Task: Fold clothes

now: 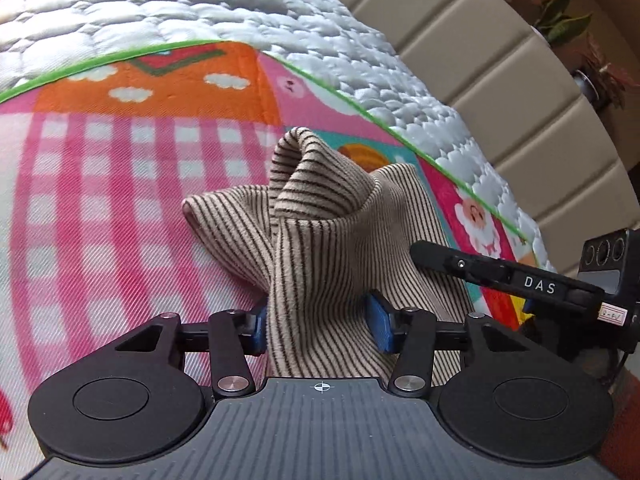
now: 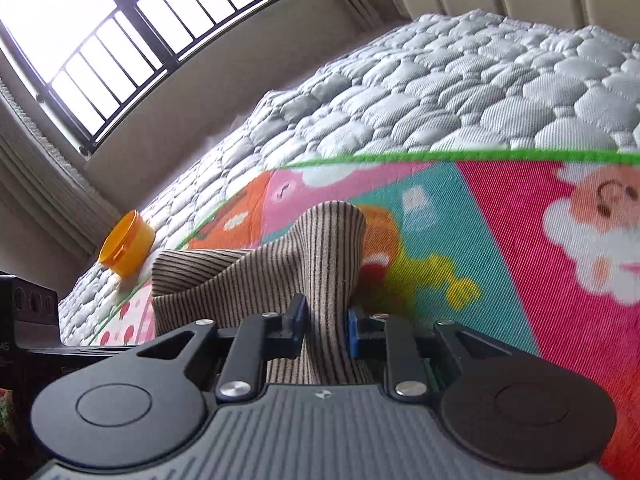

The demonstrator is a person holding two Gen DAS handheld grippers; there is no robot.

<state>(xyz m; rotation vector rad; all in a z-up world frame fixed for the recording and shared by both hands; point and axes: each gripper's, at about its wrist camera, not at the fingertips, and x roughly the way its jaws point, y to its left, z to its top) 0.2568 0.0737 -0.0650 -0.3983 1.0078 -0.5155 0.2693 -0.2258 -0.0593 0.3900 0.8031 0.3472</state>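
- The left claw (image 1: 318, 326), black with blue pads, is clamped on a bunch of the beige knit garment with thin dark stripes (image 1: 320, 224); the cloth fills the gap between its pads.
- The garment rises from the claw in a twisted peak and drapes down onto the bright children's play mat with pink-and-white checks, an orange panel and a green border (image 1: 120, 184).
- The mat lies on a grey-white quilted mattress (image 1: 200, 4), with a beige padded headboard (image 1: 500, 80) behind it.
- At the right of the left wrist view, the other tool's black bar carries a white label reading "DAS" (image 1: 539, 286); a small tag beside it is too small to read.
- The right claw (image 2: 326, 330) also pinches a fold of the striped garment (image 2: 320, 248) between narrow-set pads.
- A cartoon Santa face (image 2: 600, 236) is printed on the mat's pink area.
- An orange plastic tub (image 2: 126, 242) rests on the mattress near a barred window (image 2: 100, 40).
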